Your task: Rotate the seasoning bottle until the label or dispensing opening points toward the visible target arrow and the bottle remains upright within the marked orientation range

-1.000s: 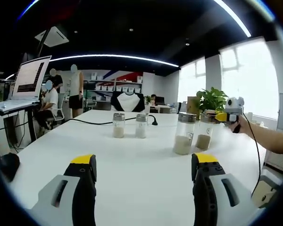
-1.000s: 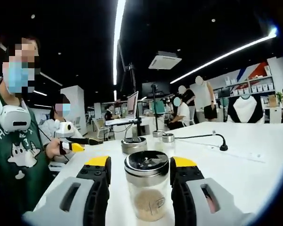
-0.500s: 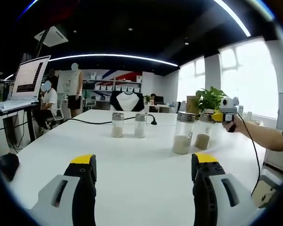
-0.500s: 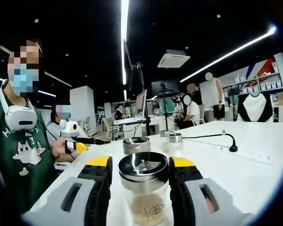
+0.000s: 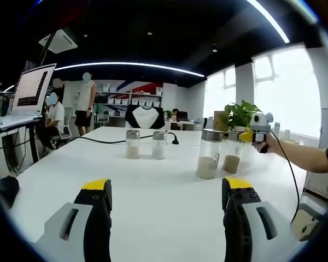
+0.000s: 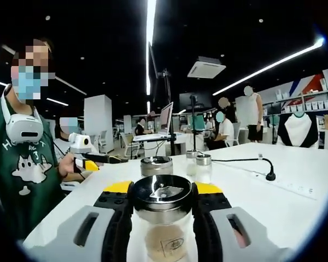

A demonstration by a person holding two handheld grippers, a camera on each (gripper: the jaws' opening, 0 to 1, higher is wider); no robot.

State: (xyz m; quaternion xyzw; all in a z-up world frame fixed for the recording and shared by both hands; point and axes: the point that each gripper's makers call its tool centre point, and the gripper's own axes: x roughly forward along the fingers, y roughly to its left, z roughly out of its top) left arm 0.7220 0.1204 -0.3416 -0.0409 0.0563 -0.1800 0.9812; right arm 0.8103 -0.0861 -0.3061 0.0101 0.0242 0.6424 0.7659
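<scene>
seasoning bottle (image 6: 163, 224): clear jar, steel lid with a wedge-shaped dispensing opening on top, pale powder low inside, small round label facing my right tongs' camera; it stands upright on the white table (image 6: 295, 196), between the jaws of my right gripper (image 6: 160, 203); those jaws sit tight against both sides of the lid, clamped on it as far as i can judge.

beside the bottle: a second jar (image 6: 156, 165) of the same make just behind it, two small shakers (image 6: 198, 164) further back, a black cable (image 6: 246, 160) running off behind those.

seen from my left tongs: the same bottle (image 5: 233, 156) stands at the right-hand end of the row, touching or nearly touching its taller neighbour (image 5: 209, 161), with the right gripper at its lid; my left gripper (image 5: 167, 203) hangs over bare table well short of the bottle, jaws wide apart, holding nothing.

target arrow: i cannot find one on the table.

risks, as i judge them: the grip is high, on the lid, so a twist may unscrew or slip on the lid rather than turn the jar; any sideways lean in my wrist would tip it out of upright; the neighbour jar is close enough to be knocked; with no arrow in sight, i could overshoot the heading.
</scene>
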